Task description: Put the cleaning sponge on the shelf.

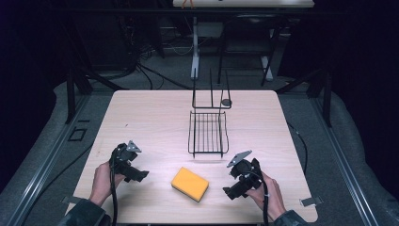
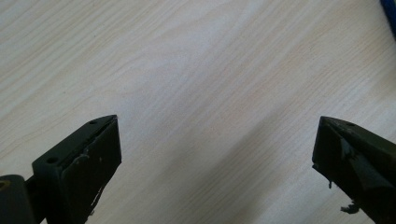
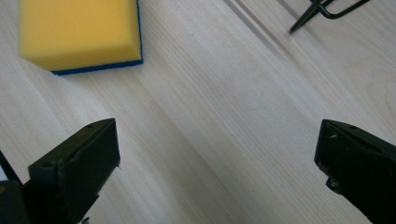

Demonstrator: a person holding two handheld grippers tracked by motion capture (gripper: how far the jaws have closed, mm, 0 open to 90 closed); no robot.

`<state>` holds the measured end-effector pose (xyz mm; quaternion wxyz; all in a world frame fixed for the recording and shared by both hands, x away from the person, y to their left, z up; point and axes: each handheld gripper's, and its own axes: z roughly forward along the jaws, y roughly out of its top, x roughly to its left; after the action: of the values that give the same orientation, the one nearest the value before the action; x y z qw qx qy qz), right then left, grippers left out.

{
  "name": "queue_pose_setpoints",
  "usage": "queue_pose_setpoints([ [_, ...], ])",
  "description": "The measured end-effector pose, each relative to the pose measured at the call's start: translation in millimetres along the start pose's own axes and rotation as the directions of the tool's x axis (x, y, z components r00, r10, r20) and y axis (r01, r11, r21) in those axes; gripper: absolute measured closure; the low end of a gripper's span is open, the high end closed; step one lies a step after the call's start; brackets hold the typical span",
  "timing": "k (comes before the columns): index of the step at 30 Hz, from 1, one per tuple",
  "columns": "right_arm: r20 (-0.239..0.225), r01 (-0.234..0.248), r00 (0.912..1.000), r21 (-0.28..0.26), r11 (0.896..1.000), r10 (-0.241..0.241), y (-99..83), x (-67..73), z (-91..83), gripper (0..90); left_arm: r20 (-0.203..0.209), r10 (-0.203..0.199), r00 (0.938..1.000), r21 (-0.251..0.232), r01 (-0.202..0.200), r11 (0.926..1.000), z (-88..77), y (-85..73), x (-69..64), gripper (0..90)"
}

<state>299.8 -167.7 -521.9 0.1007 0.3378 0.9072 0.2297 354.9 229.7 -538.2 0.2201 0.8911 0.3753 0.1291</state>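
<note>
From the high view, a yellow sponge [image 1: 189, 184] lies low in the frame, centre, on the table [image 1: 150, 117], between the left gripper [image 1: 134, 173] and the right gripper [image 1: 235, 186]. Its long axis slants from upper left to lower right. The right one looks slightly nearer. A black wire rack [image 1: 208, 133] stands just above it.

In the left gripper view, the jaws stand wide apart over bare wood, holding nothing.

In the right gripper view, the jaws are spread and empty; the sponge [image 3: 79, 35] sits upper left, ahead of the left jaw, with a rack wire [image 3: 327, 11] upper right.
</note>
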Motion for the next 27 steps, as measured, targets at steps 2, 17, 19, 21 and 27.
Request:
queue_pose_setpoints([
  [2, -0.006, 0.009, 0.9999, 0.004, 1.000, -0.009, 2.6, 3.1, 2.2, 0.0, 0.000, -0.002, 1.0000, 0.001, 0.002, 1.0000, 0.2, 0.0, -0.1, 1.6],
  [17, -0.055, 0.073, 0.9959, 0.018, 0.997, -0.072, 26.4, 28.4, 14.4, 0.0, 0.004, 0.003, 1.0000, 0.009, -0.003, 1.0000, 0.6, 0.2, -0.2, 1.6],
  [19, -0.064, 0.083, 0.9946, 0.023, 0.996, -0.082, 29.4, 32.4, 17.1, 0.0, 0.005, 0.002, 1.0000, 0.009, -0.002, 1.0000, 0.6, 0.1, -0.2, 1.6],
  [21, -0.075, 0.092, 0.9932, 0.032, 0.995, -0.090, 32.5, 36.0, 19.8, 0.0, 0.001, 0.001, 1.0000, 0.008, -0.001, 1.0000, 0.5, 0.0, -0.3, 1.6],
  [27, -0.117, 0.112, 0.9873, 0.029, 0.993, -0.108, 43.0, 48.4, 29.1, 0.0, 0.006, 0.002, 1.0000, 0.007, -0.002, 1.0000, 0.6, 0.0, -0.1, 1.6],
])
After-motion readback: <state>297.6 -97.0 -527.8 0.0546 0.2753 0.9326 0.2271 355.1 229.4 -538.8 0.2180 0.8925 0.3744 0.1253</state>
